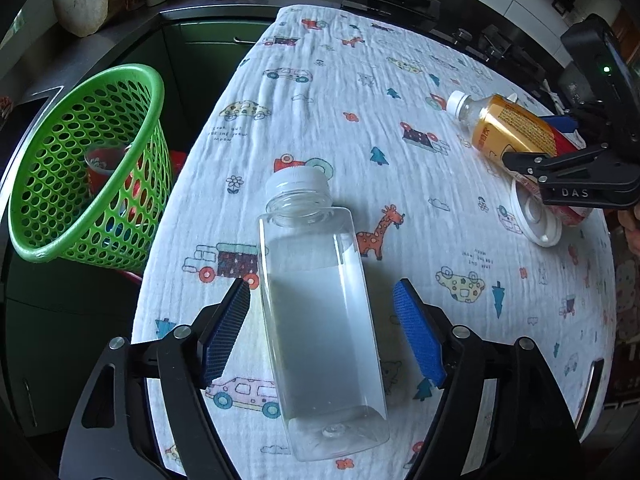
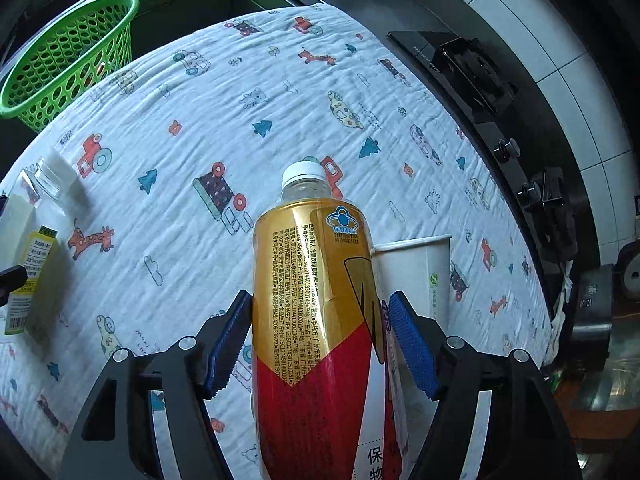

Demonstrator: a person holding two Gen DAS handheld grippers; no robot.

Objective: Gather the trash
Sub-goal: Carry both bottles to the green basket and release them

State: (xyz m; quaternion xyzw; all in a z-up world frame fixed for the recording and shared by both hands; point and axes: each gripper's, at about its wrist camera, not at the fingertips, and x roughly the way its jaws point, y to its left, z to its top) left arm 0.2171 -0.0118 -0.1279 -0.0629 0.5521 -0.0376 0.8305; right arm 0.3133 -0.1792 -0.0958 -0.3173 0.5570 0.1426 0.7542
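Observation:
A clear empty plastic bottle point(image 1: 320, 312) with a white cap lies on the cartoon-print cloth, between the blue pads of my left gripper point(image 1: 322, 332); the jaws are open, with gaps on both sides. A gold and red labelled bottle point(image 2: 320, 320) lies between the pads of my right gripper point(image 2: 320, 340); the left pad touches it, and the right pad stands a little off. It also shows in the left wrist view point(image 1: 516, 128). A white paper cup point(image 2: 420, 272) lies just right of it. A green mesh basket point(image 1: 80, 168) stands off the table's left edge.
The cloth-covered table point(image 1: 360, 100) ends at the left beside the basket, which holds a red item point(image 1: 108, 172). A black stove point(image 2: 480, 80) with knobs borders the far right side. The clear bottle shows at the left of the right wrist view point(image 2: 36, 224).

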